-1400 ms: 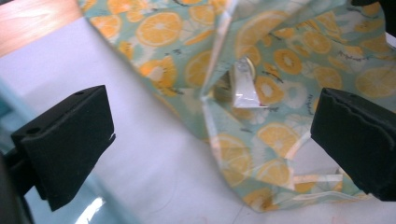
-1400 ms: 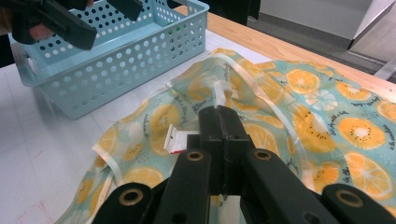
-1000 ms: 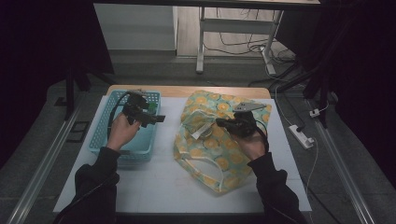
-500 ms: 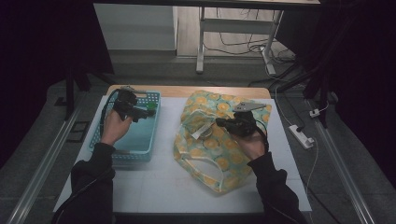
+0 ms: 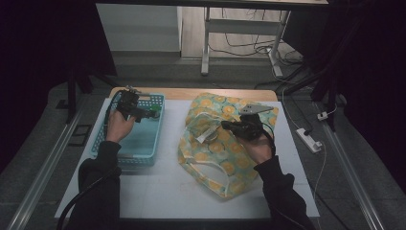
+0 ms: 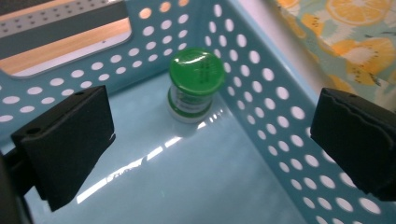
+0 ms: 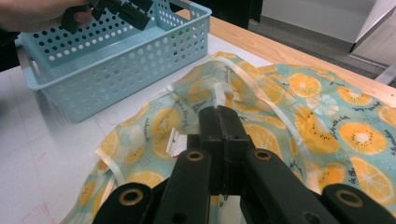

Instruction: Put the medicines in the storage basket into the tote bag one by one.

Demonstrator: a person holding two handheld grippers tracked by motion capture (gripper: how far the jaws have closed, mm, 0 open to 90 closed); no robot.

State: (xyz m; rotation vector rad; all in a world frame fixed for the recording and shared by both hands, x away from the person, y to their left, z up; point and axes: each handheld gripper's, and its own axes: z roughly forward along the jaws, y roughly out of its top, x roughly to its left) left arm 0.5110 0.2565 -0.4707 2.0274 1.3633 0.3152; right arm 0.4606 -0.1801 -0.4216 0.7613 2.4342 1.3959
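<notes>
A small jar with a green lid stands upright in a far corner of the light-blue perforated basket. My left gripper hangs open inside the basket, its jaws wide apart and short of the jar. From above, the left gripper is over the far end of the basket, beside the green lid. My right gripper is shut, low over the orange-print bag; whether it pinches the cloth is unclear. In the high view the right gripper rests mid-bag.
The basket sits left of the bag on the white tabletop, which has a wooden far edge. A white strap lies across the bag. A power strip and cables lie on the floor to the right.
My left hand has shifted left and toward the far end of the basket, sinking a little into it. The right hand and the bag have stayed put.
</notes>
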